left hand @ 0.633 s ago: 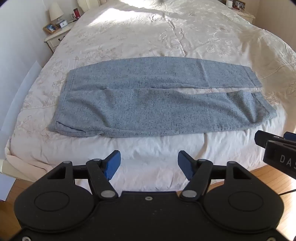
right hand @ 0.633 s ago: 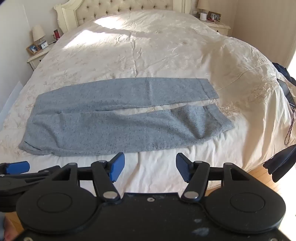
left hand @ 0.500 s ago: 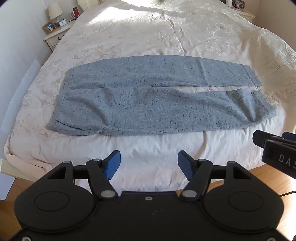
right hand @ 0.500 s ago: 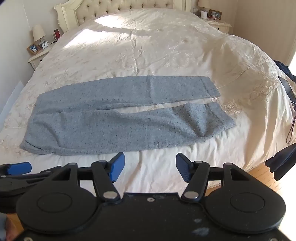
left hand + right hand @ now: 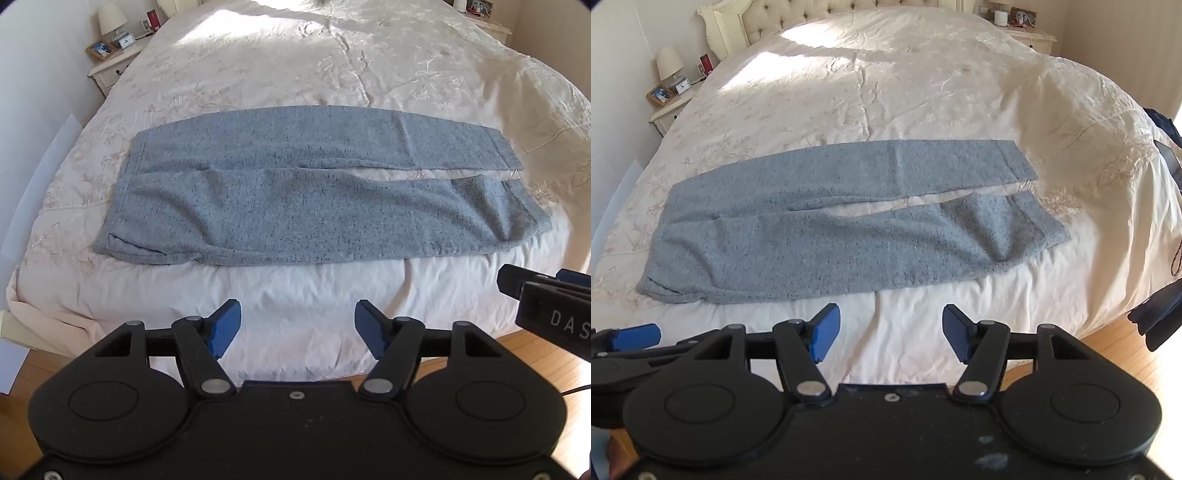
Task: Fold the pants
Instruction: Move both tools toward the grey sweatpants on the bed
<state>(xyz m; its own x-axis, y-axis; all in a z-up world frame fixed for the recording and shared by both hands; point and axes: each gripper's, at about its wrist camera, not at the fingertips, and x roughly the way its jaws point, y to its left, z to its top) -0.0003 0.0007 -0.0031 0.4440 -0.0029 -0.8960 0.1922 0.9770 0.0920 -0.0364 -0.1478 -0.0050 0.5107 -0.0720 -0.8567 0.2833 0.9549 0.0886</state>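
Grey knit pants lie flat across the foot of the bed, waistband at the left, both legs stretched to the right with a narrow gap between them; they also show in the right wrist view. My left gripper is open and empty, above the bed's near edge, short of the pants. My right gripper is open and empty, to the right of the left one, also short of the pants. Each gripper shows at the edge of the other's view.
The bed has a cream embroidered cover. A nightstand with a lamp and frames stands at the far left. Dark clothing hangs at the bed's right side. Wooden floor lies below the bed's near edge.
Both grippers have tilted or moved slightly toward the bed, so the pants sit a little lower in both views. Both stay open. The pants have not moved.
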